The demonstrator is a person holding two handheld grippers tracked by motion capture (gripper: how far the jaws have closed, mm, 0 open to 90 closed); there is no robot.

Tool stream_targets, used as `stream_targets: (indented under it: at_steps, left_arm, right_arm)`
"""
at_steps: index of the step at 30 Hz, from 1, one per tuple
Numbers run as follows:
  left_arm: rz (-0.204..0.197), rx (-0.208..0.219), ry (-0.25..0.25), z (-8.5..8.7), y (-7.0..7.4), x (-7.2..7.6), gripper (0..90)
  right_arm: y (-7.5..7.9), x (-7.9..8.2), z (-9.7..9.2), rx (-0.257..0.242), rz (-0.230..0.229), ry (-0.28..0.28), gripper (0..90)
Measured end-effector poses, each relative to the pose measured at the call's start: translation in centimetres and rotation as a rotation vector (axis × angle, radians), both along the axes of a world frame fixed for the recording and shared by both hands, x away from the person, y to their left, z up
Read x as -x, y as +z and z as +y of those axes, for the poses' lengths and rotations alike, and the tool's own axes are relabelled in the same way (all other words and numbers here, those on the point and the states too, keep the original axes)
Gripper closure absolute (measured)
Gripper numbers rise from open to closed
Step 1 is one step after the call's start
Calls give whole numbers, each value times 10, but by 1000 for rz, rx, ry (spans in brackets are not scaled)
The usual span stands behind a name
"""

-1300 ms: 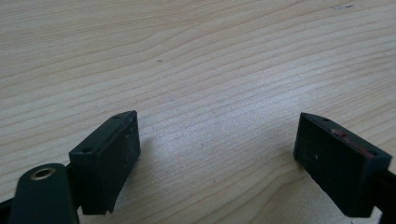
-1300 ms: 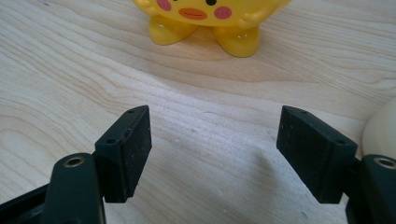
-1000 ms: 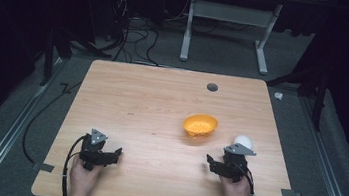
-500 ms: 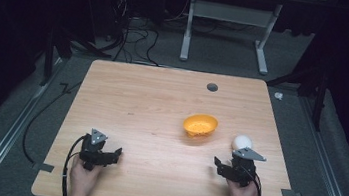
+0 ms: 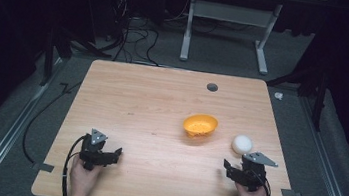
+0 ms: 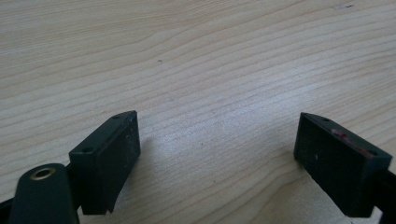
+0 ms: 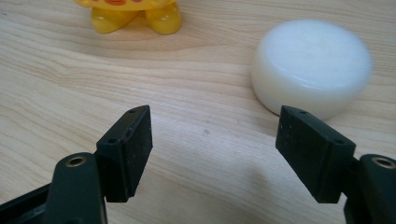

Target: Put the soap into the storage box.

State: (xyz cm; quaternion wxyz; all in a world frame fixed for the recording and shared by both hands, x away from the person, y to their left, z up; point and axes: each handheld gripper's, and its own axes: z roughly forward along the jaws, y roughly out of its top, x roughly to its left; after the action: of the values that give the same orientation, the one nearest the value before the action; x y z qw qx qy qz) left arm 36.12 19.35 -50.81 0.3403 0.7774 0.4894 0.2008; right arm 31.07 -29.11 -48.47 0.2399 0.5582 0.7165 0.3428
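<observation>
White puck [image 7: 312, 65]: set on desk [image 5: 151, 105], just beyond right gripper [image 7: 212, 140], jaws held apart. Orange bowl [image 5: 200, 125]: placed left of it. Left gripper [image 6: 219, 154]: jaws held apart over bare wood.

- Setting: a laboratory recording bay, not a home.
- Bare wooden tabletop [image 5: 151, 105] standing alone on grey carpet [image 5: 18, 124].
- Black curtains [image 5: 17, 8] darkening the surroundings.
- Loose cables [image 5: 129, 37] trailing across the floor behind the tabletop.
- White metal desk frame [image 5: 228, 34] at the back.
- Tape marks [image 5: 43, 166] beside the tabletop's near corners.
</observation>
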Motion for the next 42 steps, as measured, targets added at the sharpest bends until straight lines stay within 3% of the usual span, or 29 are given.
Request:
stream_targets:
  at_steps: [9,17,31,42]
  left_arm:
    - [1,0,-1,0,0,0,148]
    - [1,0,-1,0,0,0,148]
    - [1,0,-1,0,0,0,149]
    - [1,0,-1,0,0,0,148]
  right_arm:
    - [-1,2,-14,-11,11,-41,267]
    - [-4,-5,-21,-5,18,-93,229]
    - [-4,-22,-28,3,38,-122,189]
    - [3,-39,-26,13,19,-120,182]
